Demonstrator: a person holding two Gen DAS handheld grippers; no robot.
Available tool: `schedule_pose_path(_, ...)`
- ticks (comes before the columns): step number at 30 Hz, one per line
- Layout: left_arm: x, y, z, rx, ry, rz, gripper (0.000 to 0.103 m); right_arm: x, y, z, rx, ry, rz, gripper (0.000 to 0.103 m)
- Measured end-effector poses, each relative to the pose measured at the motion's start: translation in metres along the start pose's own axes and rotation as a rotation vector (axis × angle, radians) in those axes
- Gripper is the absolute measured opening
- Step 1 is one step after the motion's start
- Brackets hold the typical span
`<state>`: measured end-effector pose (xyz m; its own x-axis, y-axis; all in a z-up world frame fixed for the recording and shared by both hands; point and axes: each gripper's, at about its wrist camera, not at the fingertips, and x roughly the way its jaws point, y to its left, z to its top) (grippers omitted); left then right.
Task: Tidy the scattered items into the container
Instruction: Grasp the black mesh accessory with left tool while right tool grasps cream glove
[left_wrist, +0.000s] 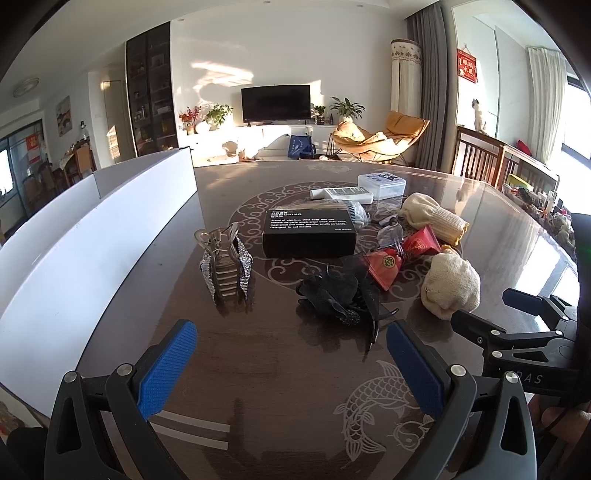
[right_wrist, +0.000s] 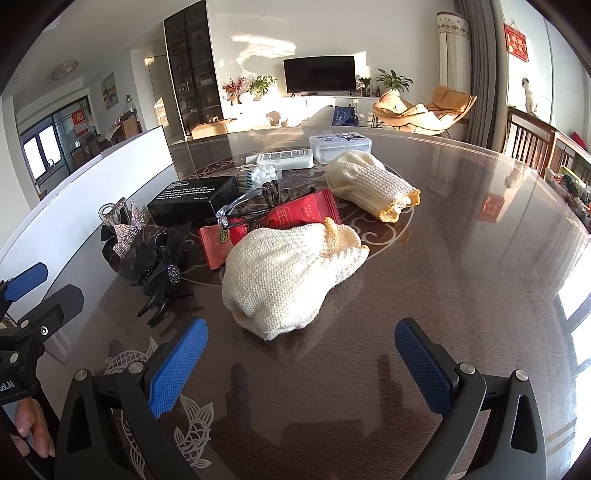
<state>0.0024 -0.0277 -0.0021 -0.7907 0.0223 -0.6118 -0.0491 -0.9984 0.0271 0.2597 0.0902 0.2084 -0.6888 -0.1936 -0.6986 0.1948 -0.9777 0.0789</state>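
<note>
Scattered items lie on the dark patterned table (left_wrist: 288, 406): a rhinestone hair claw (left_wrist: 226, 267), a black bow hair claw (left_wrist: 341, 295), a black box (left_wrist: 308, 230), red sachets (left_wrist: 402, 256) and two cream knitted gloves (left_wrist: 448, 286) (right_wrist: 286, 280). The white container (left_wrist: 74, 251) stands along the left. My left gripper (left_wrist: 290, 363) is open just short of the black bow claw. My right gripper (right_wrist: 301, 363) is open in front of the near glove, nothing between its fingers. In the right wrist view the sachets (right_wrist: 299, 216) and clear glasses (right_wrist: 255, 201) lie behind that glove.
A clear plastic box (left_wrist: 382, 184) and a white remote-like item (left_wrist: 343, 194) sit at the table's far side, with a cotton-bud pack (right_wrist: 260, 172). Wooden chairs (left_wrist: 480, 155) stand at the right edge. The right gripper's arm (left_wrist: 517, 332) shows at the right of the left wrist view.
</note>
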Motion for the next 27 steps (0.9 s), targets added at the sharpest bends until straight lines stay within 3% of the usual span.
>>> schedule_pose_path(4,0.0,0.02,0.002,-0.051,0.003,0.027,0.103,0.006,-0.014,0.005,0.073,0.086,0.064,0.102)
schedule_pose_path(9,0.01,0.04,0.001,-0.15,0.043,0.023,0.103,-0.004,-0.031,0.018,0.172,0.08,0.137,0.102)
schedule_pose_path(14,0.012,0.031,-0.001,-0.108,0.041,0.043,0.103,0.021,-0.013,0.039,0.174,0.166,0.179,0.102)
schedule_pose_path(21,0.014,0.022,-0.004,-0.039,0.044,0.076,0.103,0.053,0.015,0.044,0.078,0.205,-0.026,0.1)
schedule_pose_path(22,0.015,0.023,-0.004,-0.042,0.051,0.071,0.103,0.052,0.015,0.042,0.064,0.199,-0.028,0.094)
schedule_pose_path(23,0.017,0.024,-0.005,-0.045,0.059,0.066,0.103,0.047,0.013,0.04,0.046,0.175,-0.045,0.066)
schedule_pose_path(24,0.019,0.024,-0.006,-0.049,0.07,0.062,0.103,0.042,0.012,0.037,0.022,0.16,-0.065,0.054)
schedule_pose_path(25,0.021,0.023,-0.007,-0.053,0.083,0.057,0.103,0.038,0.007,0.034,0.018,0.153,-0.066,0.047)
schedule_pose_path(27,0.026,0.022,-0.009,-0.07,0.12,0.027,0.103,0.028,-0.007,0.026,0.037,0.151,-0.053,0.047)
